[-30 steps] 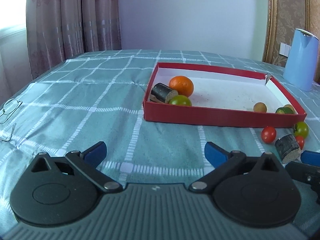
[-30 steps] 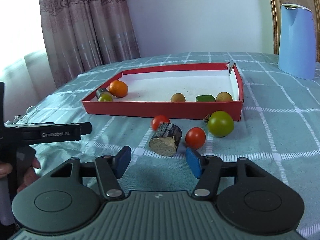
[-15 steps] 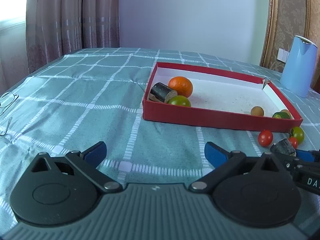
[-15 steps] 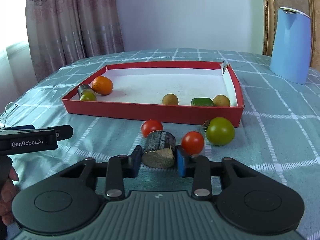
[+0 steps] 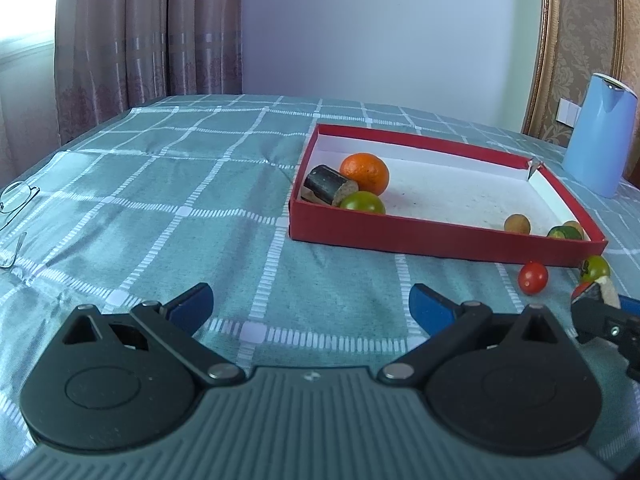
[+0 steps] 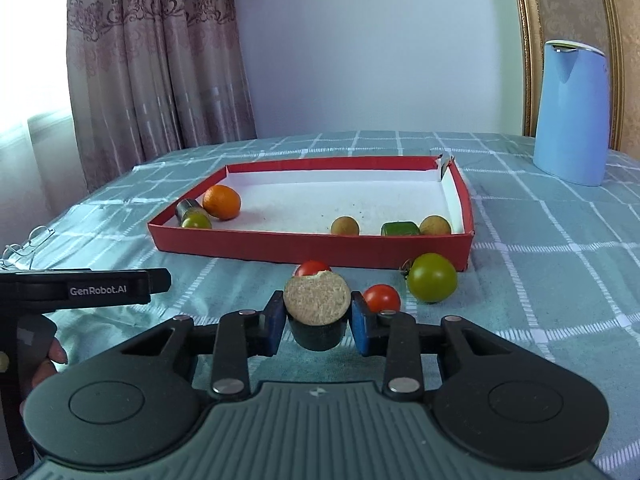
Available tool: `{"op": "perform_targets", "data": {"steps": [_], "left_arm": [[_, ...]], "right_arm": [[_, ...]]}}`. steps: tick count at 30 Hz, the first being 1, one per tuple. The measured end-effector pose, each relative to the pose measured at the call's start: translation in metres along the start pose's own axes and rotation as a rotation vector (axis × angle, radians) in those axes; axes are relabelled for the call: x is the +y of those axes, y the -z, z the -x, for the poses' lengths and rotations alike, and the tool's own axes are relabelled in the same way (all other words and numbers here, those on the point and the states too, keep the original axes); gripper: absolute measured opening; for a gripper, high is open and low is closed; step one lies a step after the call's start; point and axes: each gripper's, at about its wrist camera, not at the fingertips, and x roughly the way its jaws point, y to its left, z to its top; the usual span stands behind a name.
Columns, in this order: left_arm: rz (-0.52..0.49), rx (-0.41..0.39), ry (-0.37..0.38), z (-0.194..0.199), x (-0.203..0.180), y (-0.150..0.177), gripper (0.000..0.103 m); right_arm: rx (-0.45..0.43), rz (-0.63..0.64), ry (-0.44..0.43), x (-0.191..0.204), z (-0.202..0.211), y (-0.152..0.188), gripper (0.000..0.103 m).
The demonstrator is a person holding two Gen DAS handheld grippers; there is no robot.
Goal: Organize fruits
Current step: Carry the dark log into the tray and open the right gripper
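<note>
My right gripper (image 6: 318, 322) is shut on a dark sugarcane piece (image 6: 317, 300), lifted with its pale cut end tilted up. Behind it on the cloth lie two red tomatoes (image 6: 381, 298) and a green tomato (image 6: 432, 277), in front of the red tray (image 6: 304, 246). The tray holds an orange (image 6: 221, 201), a second sugarcane piece (image 6: 187, 208), a green tomato (image 6: 196, 222), two longans (image 6: 345, 225) and a green chunk (image 6: 400, 229). My left gripper (image 5: 311, 306) is open and empty over the cloth, left of the tray (image 5: 420, 236).
A blue kettle (image 6: 572, 110) stands at the back right. Glasses (image 5: 14, 204) lie at the table's left edge. Curtains hang behind. In the right wrist view the left gripper's body (image 6: 84, 286) sits low at the left.
My right gripper closed on the sugarcane piece and lifted it off the cloth, tilting its cut end upward. The left gripper stayed open and drifted slightly.
</note>
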Motion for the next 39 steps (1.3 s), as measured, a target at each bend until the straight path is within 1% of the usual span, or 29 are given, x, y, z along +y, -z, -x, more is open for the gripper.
{"op": "perform_targets", "data": {"steps": [7,14,20,24,27,30,33,37,39], "left_arm": [[-0.001,0.002,-0.009,-0.001,0.000,0.000,0.103],[-0.005,0.002,-0.016,-0.001,-0.001,0.000,0.103],[-0.006,0.006,-0.018,-0.002,-0.001,0.000,0.103],[-0.005,0.006,-0.015,-0.002,0.000,0.000,0.103],[-0.002,0.004,-0.011,-0.001,0.001,0.001,0.103],[0.003,0.003,-0.004,-0.001,0.001,0.001,0.103],[0.009,0.000,0.002,0.000,0.002,0.001,0.103],[0.012,-0.002,0.005,0.000,0.002,0.001,0.103],[0.013,-0.003,0.007,0.000,0.003,0.001,0.103]], "right_arm": [[0.001,-0.011,0.003,-0.005,0.002,0.004,0.033],[-0.025,-0.011,-0.007,-0.007,0.009,0.003,0.033],[-0.028,-0.015,-0.012,-0.013,0.011,0.001,0.033],[-0.051,0.006,-0.003,-0.018,0.015,-0.011,0.033],[-0.075,0.017,0.014,-0.028,0.014,-0.031,0.033],[-0.085,0.018,0.032,-0.042,0.001,-0.050,0.033],[-0.047,-0.001,0.048,-0.058,-0.027,-0.066,0.033],[0.030,-0.039,0.059,-0.076,-0.071,-0.078,0.033],[0.035,-0.038,0.075,-0.079,-0.084,-0.081,0.033]]}}
